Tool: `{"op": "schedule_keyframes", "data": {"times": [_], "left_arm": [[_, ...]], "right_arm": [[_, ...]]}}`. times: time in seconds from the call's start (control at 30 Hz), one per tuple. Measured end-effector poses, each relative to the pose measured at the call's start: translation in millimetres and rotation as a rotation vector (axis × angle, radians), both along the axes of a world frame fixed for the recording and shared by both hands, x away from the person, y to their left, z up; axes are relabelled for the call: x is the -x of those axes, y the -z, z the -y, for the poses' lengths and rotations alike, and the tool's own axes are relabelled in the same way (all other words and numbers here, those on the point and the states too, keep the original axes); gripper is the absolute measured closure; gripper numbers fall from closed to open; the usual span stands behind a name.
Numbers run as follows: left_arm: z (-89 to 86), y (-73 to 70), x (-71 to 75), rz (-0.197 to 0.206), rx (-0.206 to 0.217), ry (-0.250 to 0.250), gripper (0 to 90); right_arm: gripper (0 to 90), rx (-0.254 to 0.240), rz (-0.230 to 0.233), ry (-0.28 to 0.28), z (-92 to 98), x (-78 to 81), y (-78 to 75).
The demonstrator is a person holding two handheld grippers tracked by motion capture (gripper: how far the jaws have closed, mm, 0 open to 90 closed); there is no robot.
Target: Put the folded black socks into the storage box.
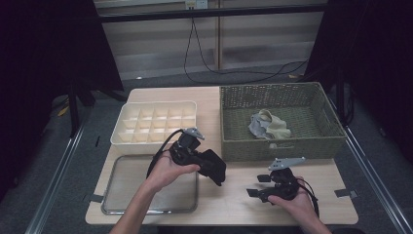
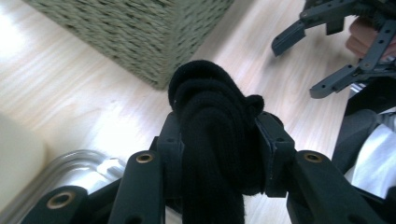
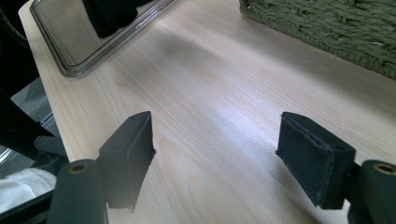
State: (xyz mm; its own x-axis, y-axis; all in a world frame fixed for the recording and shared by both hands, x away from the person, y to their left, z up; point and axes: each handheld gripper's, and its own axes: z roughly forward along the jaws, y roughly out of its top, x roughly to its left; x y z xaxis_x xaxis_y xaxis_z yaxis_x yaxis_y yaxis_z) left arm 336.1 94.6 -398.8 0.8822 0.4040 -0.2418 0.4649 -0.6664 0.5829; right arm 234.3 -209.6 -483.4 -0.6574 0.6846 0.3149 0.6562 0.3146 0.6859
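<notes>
Claw on the left [image 2: 217,140] grips a rolled black sock [image 2: 212,140]: in the left gripper view the two pads press on the sides of the bundle, and its rounded top rises above them. From the high view the same sock [image 1: 213,165] hangs from the left claw [image 1: 216,170] above the surface [image 1: 234,195], between the metal tray [image 1: 151,207] and the front wall of the wicker basket [image 1: 272,146].

I judge that the sock is light, soft and easy to squash. It will not break and it is not slippery, but a rolled bundle can open if it is held at a loose end. The best place to hold is across the thick middle of the roll, as the pads do now.

The left hand [image 1: 170,168] is raised over the far right corner of the tray, palm under the tool, and the forearm comes in from the bottom edge. The right hand [image 1: 292,200] rests low near the front edge of the surface, to the right.

The right claw [image 3: 217,154] stands wide open with only bare wood between the pads, and it points toward the tray.

Farther back, a cream compartment box [image 1: 156,122] stands beyond the tray. Inside the basket lie some pale socks [image 1: 268,126], grey and beige, well apart from the black one.
</notes>
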Motion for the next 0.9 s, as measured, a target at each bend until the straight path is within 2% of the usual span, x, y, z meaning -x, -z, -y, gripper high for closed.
{"op": "schedule_keyframes", "data": {"times": [0.13, 0.2, 0.37, 0.43, 0.47, 0.5, 0.53, 0.67, 0.7, 0.73, 0.9], "left_arm": [[-4.7, -7.2, -2.9, 0.013, -0.004, -0.011, 60.3], [-7.8, -10.1, -6.3, 0.003, 0.002, -0.020, 60.2], [-16.3, -15.0, -20.1, -0.013, -0.021, -0.033, 60.2], [-20.1, -16.7, -23.9, -0.022, 0.001, -0.051, 60.3], [-21.5, -17.9, -24.8, -0.012, -0.010, -0.054, 60.3], [-23.2, -19.8, -26.2, -0.002, -0.039, -0.037, 60.3], [-23.4, -20.5, -26.1, -0.008, -0.028, -0.046, 60.3], [-26.0, -29.0, -28.9, 0.003, -0.033, -0.035, 60.4], [-25.3, -31.0, -28.8, 0.002, -0.015, -0.051, 60.3], [-25.8, -34.4, -29.8, 0.008, -0.027, -0.045, 60.3], [-28.3, -47.3, -35.4, 0.039, -0.028, -0.036, 60.3]], "right_arm": [[26.4, 0.001, 0.001, 0.000, 0.0, -0.2, -0.4], [26.3, 0.002, 0.001, 0.000, 0.1, -0.1, -0.3], [26.1, 0.001, 0.000, -0.002, 0.6, -0.3, -0.3], [26.1, 0.001, 0.000, 0.001, 0.8, -0.7, -0.2], [26.1, -0.003, -0.002, 0.001, 0.9, -1.0, 0.0], [26.0, -0.009, -0.009, 0.003, 1.2, -1.4, 0.0], [26.0, -0.014, -0.010, 0.006, 1.7, -1.7, 0.1], [25.9, -0.017, -0.010, 0.010, 2.6, -2.0, -0.1], [25.9, -0.017, -0.011, 0.008, 2.5, -1.9, -0.2], [25.9, -0.017, -0.011, 0.008, 2.3, -1.9, -0.1], [25.9, -0.012, -0.011, 0.007, 1.8, -2.3, 0.5]]}}
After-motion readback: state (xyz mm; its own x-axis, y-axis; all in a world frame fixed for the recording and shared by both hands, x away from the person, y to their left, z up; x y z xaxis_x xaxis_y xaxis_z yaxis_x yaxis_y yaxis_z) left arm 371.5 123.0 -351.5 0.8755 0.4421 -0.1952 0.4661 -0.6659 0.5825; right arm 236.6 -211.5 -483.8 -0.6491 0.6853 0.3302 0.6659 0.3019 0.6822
